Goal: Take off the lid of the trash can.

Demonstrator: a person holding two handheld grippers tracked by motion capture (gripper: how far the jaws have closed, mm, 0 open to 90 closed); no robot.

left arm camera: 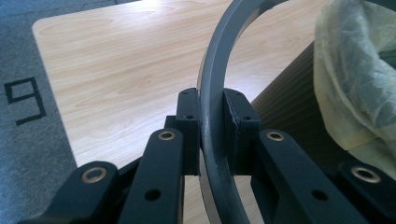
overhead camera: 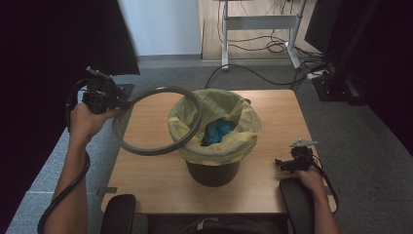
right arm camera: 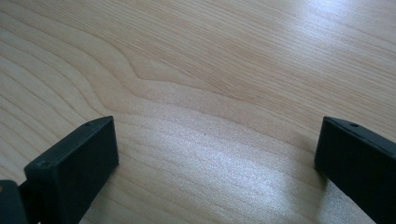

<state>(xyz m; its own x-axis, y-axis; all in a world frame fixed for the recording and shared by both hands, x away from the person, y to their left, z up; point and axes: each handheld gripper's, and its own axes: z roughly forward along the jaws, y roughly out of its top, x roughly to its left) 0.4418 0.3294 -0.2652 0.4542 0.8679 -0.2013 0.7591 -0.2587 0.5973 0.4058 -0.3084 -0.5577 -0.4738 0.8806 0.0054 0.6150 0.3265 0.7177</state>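
From the high view, my left hand-held gripper (overhead camera: 118, 101) holds the grey ring (overhead camera: 157, 120) by its left edge, off the left side of the counter (overhead camera: 146, 170). I carry it tilted, its far side reaching over the rim of the dark bin (overhead camera: 213, 171), so that it overlaps the yellow bag (overhead camera: 229, 144) draped over that rim. I judge the ring is the hoop that clamps the bag to the bin, which is why I keep it near the rim and not flat on the wood. Something blue (overhead camera: 217, 130) lies inside the bag. My right hand-held gripper (overhead camera: 281, 164) rests on the counter to the right of the bin, well apart from it, so it stays out of the ring's way and leaves the bin free.

In the left gripper view, my own two black jaws are closed narrow on the ring (left arm camera: 212, 93), one pad on each face of the band, which runs upright between them and arcs away over the counter (left arm camera: 116, 70). Gripping across the thin band, I think, gives me control of its tilt. The bin wall (left arm camera: 289, 88) and the bag's folded edge (left arm camera: 355, 79) sit to the right, near the ring, though I cannot tell whether they touch.

In the right gripper view, my jaws stand wide apart with nothing between them, just bare counter (right arm camera: 210, 93) below, ready to steady the bin if needed.
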